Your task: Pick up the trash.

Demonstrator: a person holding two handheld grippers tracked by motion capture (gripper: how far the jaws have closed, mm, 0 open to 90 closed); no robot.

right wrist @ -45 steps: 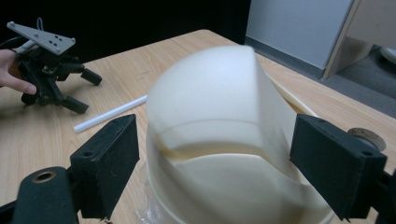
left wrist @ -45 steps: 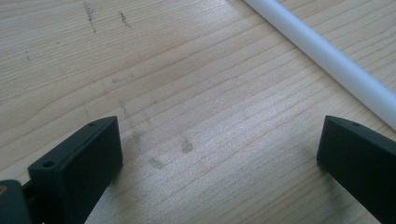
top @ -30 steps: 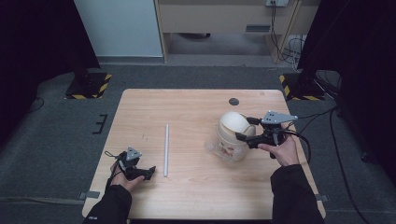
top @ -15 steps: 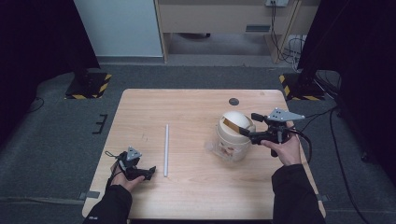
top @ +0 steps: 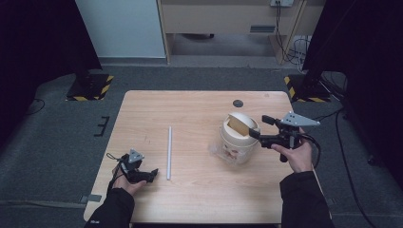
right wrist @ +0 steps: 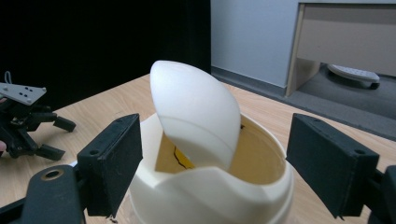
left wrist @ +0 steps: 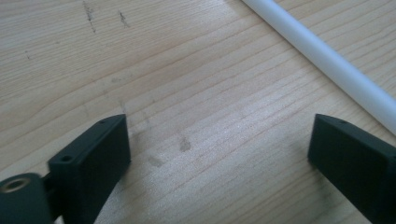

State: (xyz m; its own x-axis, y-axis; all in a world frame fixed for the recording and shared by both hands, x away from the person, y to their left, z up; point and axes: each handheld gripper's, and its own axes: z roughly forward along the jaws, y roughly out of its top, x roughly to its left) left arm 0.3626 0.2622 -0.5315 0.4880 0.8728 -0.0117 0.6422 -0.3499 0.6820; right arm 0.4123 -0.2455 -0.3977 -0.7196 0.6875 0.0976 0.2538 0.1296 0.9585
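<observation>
Right tool: spread wide, astride cream bin, pads clear | left tool: spread, just closing slightly, holding nothing

We see a white tube lying on the wooden table, and a small dark disc near its far edge.

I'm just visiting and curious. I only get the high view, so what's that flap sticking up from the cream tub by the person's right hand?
Observer: In the right gripper view it is the swing lid of the tub, tipped up so the mouth is open.
Operator: Anything inside?
Observer: Something yellow with a dark line on it shows under the lid. I cannot tell what it is.
Operator: Is the tool squeezing the tub?
Observer: The right hand-held gripper has its jaws wide apart, one on each side of the tub's top.
</observation>
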